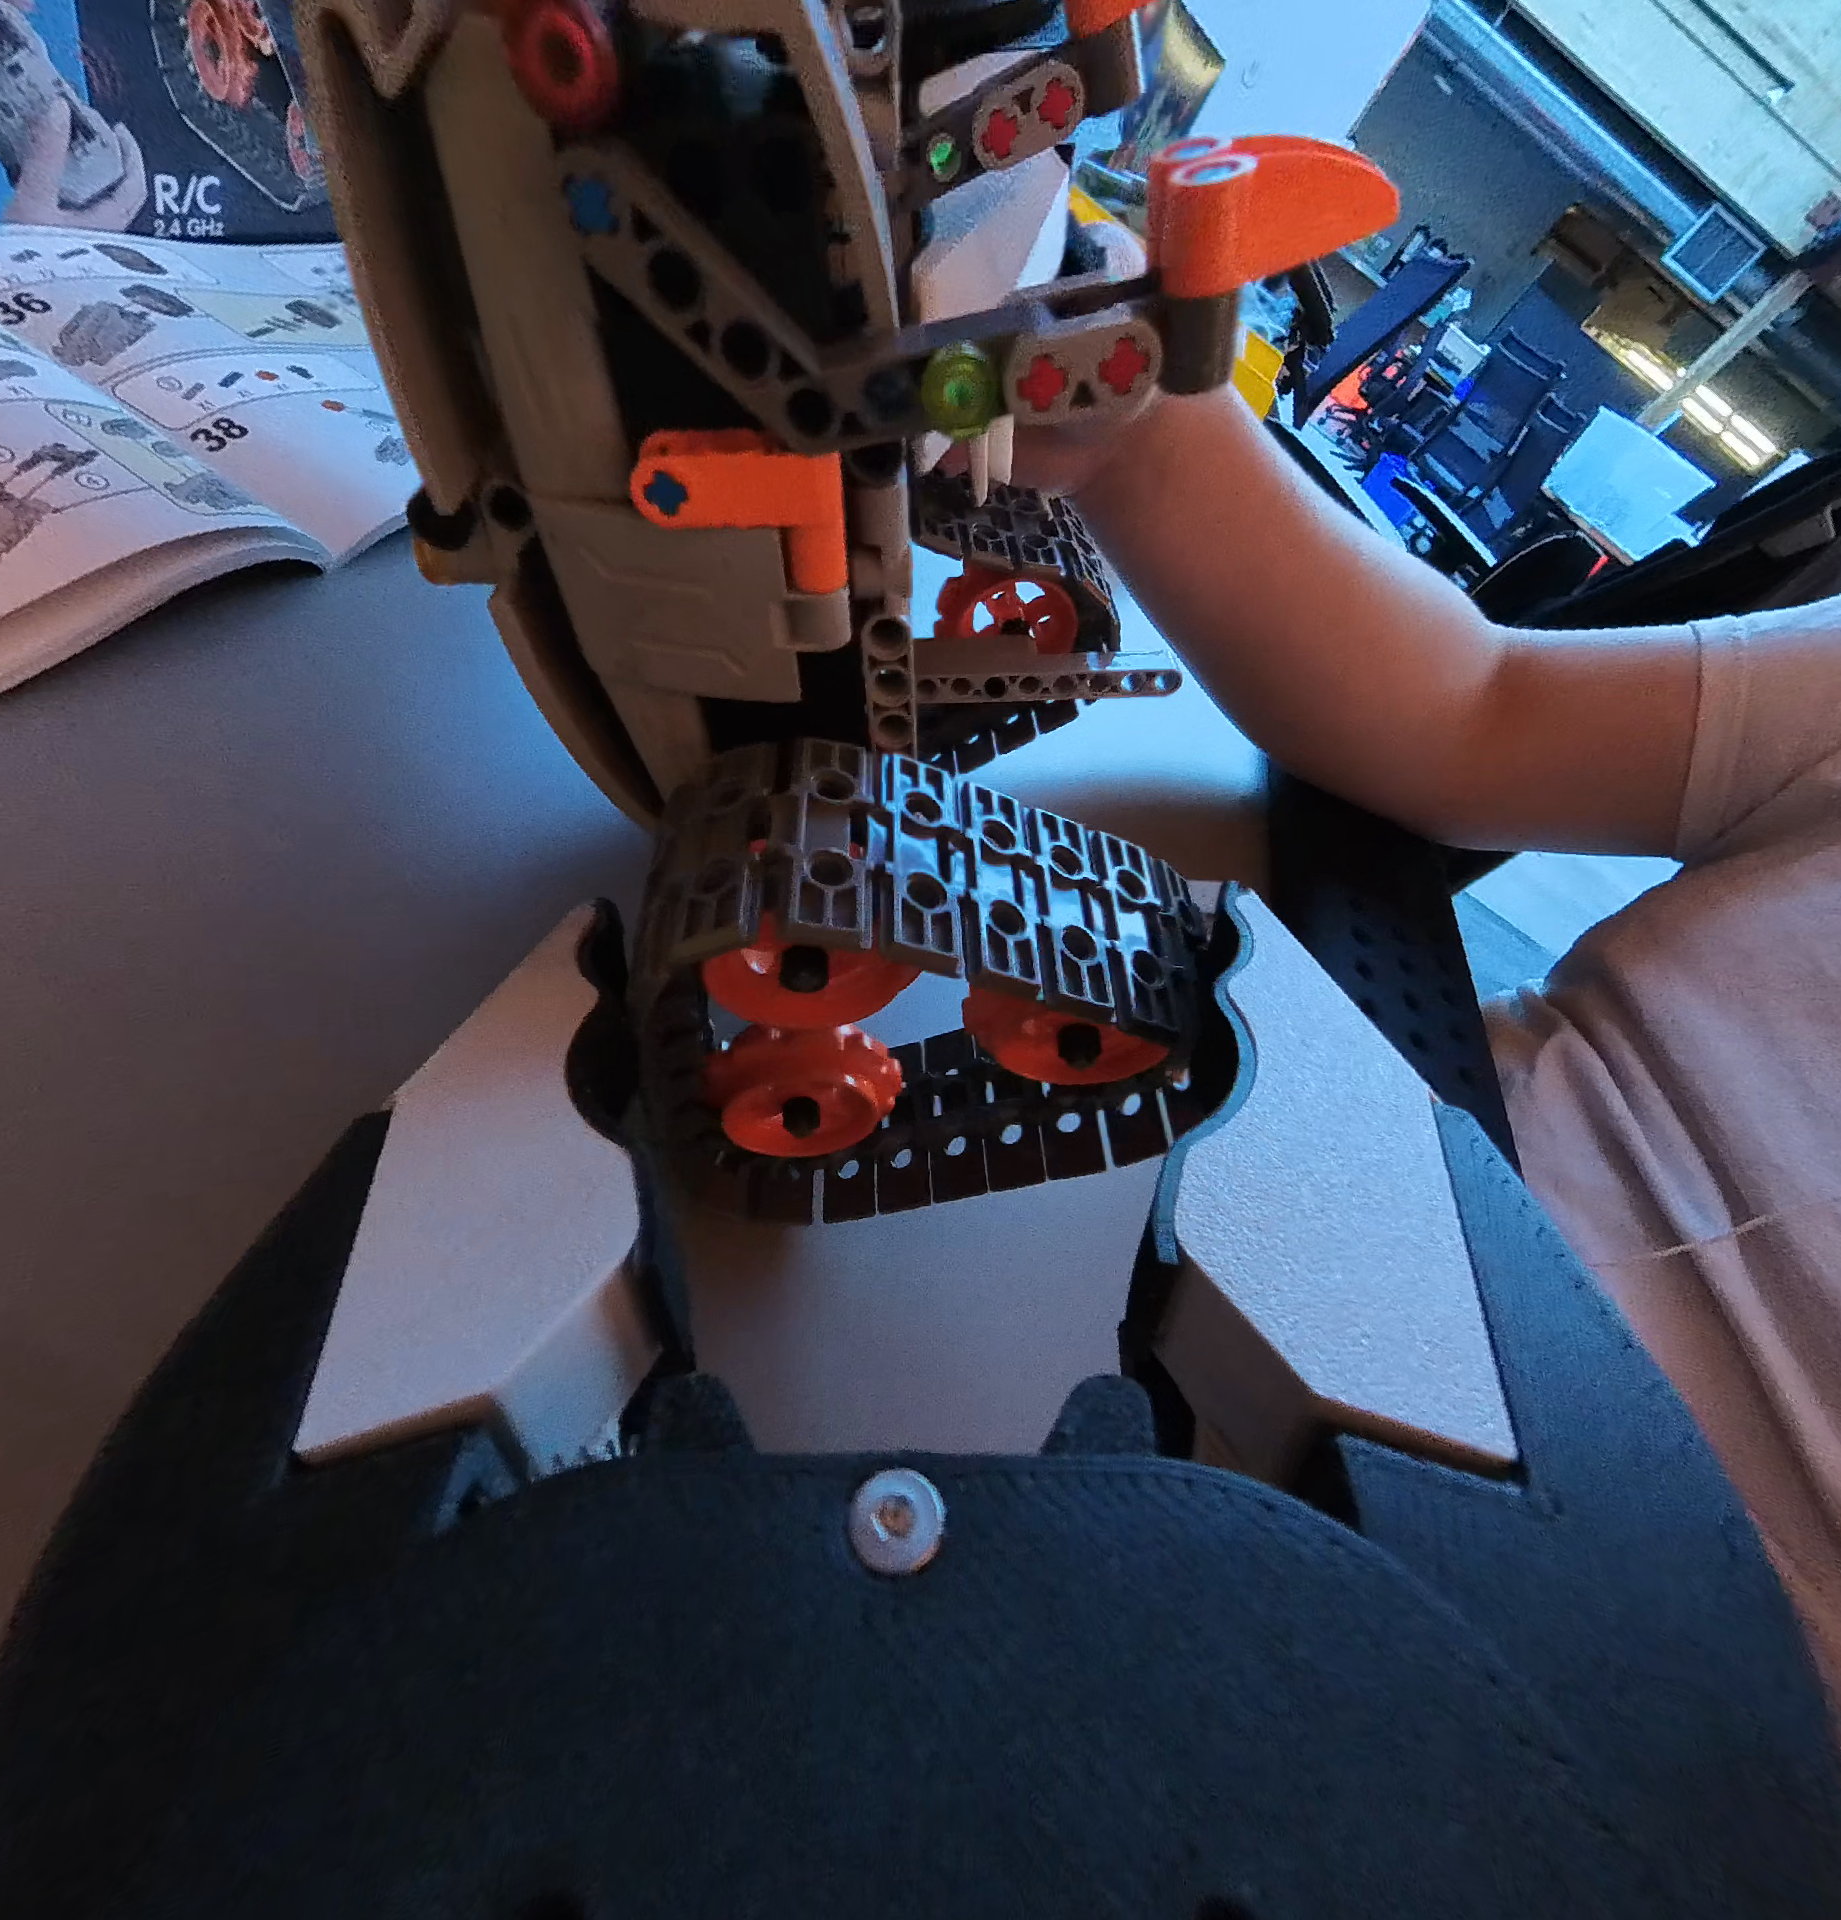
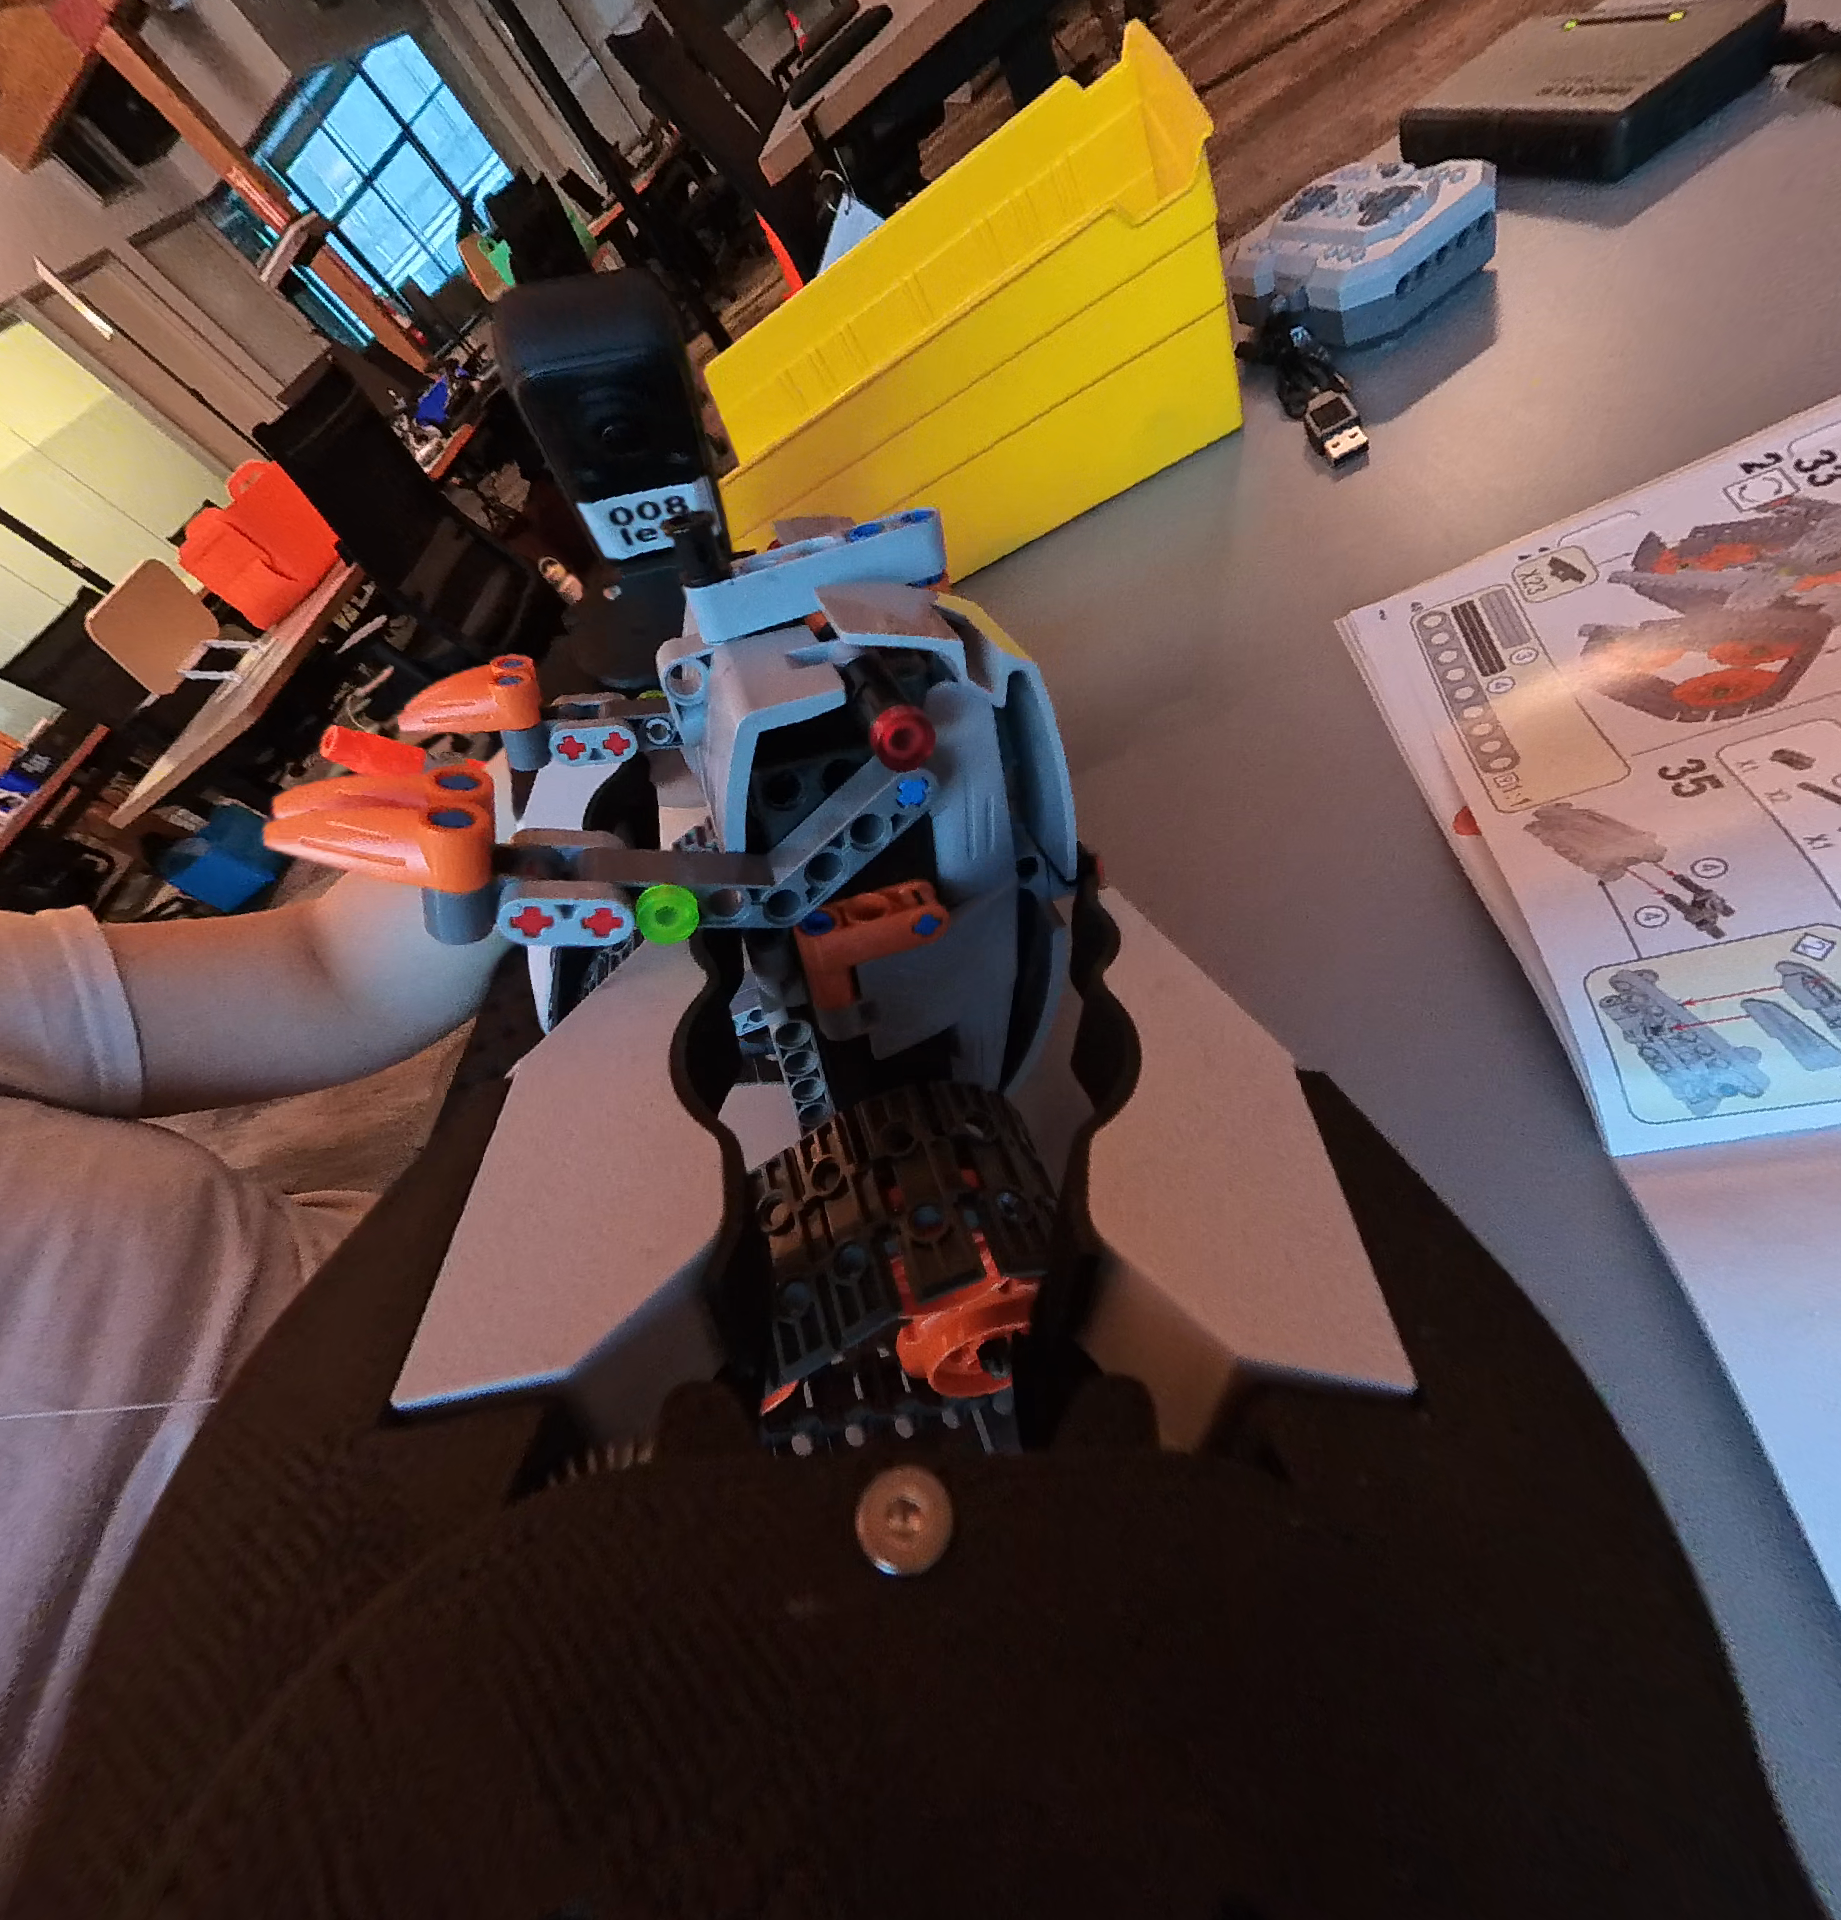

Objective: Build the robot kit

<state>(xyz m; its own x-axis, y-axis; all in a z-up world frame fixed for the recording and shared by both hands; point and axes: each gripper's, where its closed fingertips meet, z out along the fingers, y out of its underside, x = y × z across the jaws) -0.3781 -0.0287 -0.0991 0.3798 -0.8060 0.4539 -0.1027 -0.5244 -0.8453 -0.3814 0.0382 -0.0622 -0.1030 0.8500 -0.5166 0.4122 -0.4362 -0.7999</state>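
Both grippers are clamped onto the same toy, a grey brick-built tracked vehicle [image 1: 708, 499] with orange claws, held up off the grey table [image 1: 220, 831]. The left gripper [image 1: 916, 997] grips one of the toy's dark tread units, its white fingers [image 1: 500, 1174] pressed against either side of the tread and its orange wheels. The right gripper [image 2: 895, 1174] is closed on the other tread, which sits deep between its fingers [image 2: 583, 1226]; how firmly the pads bite there is hard to judge, since the tread hides them. The toy's body [image 2: 874, 831] rises upright above the jaws, its claws pointing toward the person's bare forearm [image 2: 303, 997]. An open instruction booklet [image 2: 1674, 810] lies on the table to the right, with a yellow bin [image 2: 999, 343] and a grey remote control [image 2: 1373, 249] farther back.
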